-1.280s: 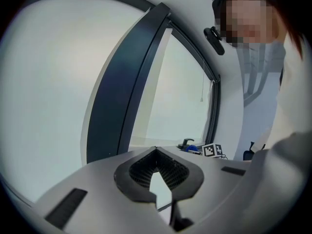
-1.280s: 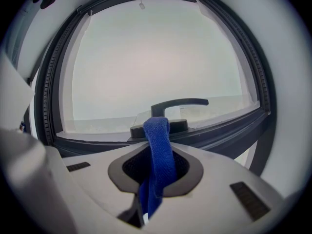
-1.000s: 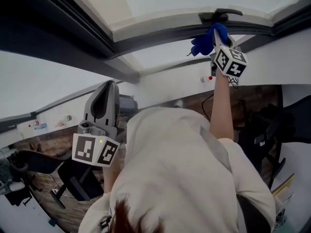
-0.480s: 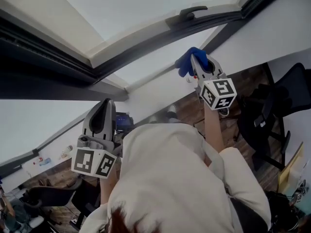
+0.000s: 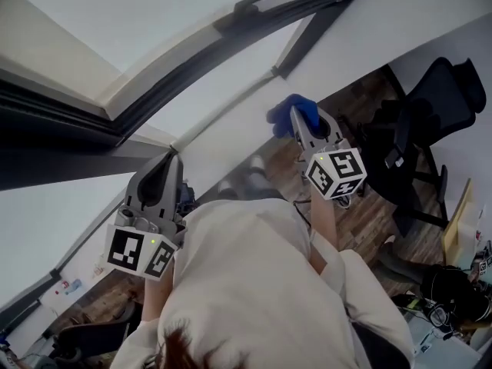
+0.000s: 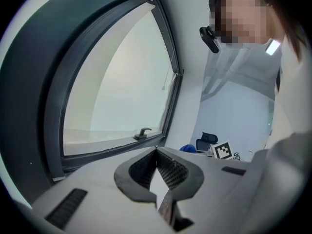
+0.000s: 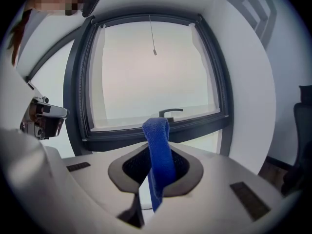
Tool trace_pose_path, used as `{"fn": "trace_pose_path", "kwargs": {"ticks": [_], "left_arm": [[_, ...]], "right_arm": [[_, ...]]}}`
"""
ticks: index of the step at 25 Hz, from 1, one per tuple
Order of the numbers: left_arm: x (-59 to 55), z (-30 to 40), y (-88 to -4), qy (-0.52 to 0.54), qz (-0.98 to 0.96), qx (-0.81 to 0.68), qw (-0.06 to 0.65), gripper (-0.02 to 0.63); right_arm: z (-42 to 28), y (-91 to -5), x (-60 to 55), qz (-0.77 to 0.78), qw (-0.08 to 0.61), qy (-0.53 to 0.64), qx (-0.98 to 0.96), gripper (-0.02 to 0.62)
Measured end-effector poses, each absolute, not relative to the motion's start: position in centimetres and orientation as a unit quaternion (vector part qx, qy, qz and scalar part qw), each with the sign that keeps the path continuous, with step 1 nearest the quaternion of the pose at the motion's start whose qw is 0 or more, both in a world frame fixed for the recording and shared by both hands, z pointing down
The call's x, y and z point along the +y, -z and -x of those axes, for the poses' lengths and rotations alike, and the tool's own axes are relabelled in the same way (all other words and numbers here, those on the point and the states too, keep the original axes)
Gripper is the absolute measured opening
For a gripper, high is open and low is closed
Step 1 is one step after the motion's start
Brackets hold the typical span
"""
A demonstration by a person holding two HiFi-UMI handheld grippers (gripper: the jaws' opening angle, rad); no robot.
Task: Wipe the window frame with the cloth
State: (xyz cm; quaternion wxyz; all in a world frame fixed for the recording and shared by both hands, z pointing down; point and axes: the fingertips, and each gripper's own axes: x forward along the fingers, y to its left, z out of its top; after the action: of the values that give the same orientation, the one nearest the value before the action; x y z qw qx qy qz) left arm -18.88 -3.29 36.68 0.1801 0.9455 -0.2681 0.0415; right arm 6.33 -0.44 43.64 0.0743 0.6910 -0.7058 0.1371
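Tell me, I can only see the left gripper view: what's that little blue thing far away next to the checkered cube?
Observer: That's a blue cloth, pinched in the right gripper and sticking up from its jaws.
Operator: Is it rubbing the window right now?
Observer: No. In the right gripper view the whole window frame sits well ahead of the cloth, so they're apart.

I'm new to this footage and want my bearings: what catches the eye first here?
The blue cloth stands out most, pinched between the jaws of the right tool and held up before the window. Behind it, the dark window frame and its handle fill the right gripper view. The left tool is shut and empty at the head view's left.
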Motion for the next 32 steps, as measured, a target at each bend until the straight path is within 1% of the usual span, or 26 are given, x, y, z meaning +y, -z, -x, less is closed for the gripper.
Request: {"fn": "trace_pose_path", "kwargs": {"ticks": [5, 11, 16, 22, 27, 32], "left_arm": [[-3.4, 17.3, -36.3, -0.035, -0.945, -0.274, 0.174, 0.009], [-3.5, 14.6, -36.0, -0.031, -0.936, -0.311, 0.162, 0.009], [-4.3, 11.0, -35.9, -0.018, -0.908, -0.383, 0.169, 0.009], [-4.8, 4.4, -36.8, -0.003, -0.883, -0.427, 0.194, 0.009], [-4.6, -0.2, -37.3, 0.01, -0.862, -0.463, 0.208, 0.009], [-3.6, -3.3, -37.9, 0.005, -0.857, -0.468, 0.216, 0.009]], "right_arm": [[-6.8, -42.9, -1.6, -0.685, 0.072, -0.127, -0.714, 0.049], [-7.5, -42.6, -5.8, -0.643, 0.09, -0.103, -0.754, 0.049], [-9.2, -41.4, -11.6, -0.581, 0.131, -0.044, -0.802, 0.049], [-11.5, -39.8, -19.3, -0.519, 0.176, 0.035, -0.836, 0.049], [-11.2, -41.9, -22.4, -0.454, 0.205, 0.034, -0.867, 0.049], [-9.4, -44.1, -23.4, -0.413, 0.209, 0.012, -0.886, 0.049]]}}
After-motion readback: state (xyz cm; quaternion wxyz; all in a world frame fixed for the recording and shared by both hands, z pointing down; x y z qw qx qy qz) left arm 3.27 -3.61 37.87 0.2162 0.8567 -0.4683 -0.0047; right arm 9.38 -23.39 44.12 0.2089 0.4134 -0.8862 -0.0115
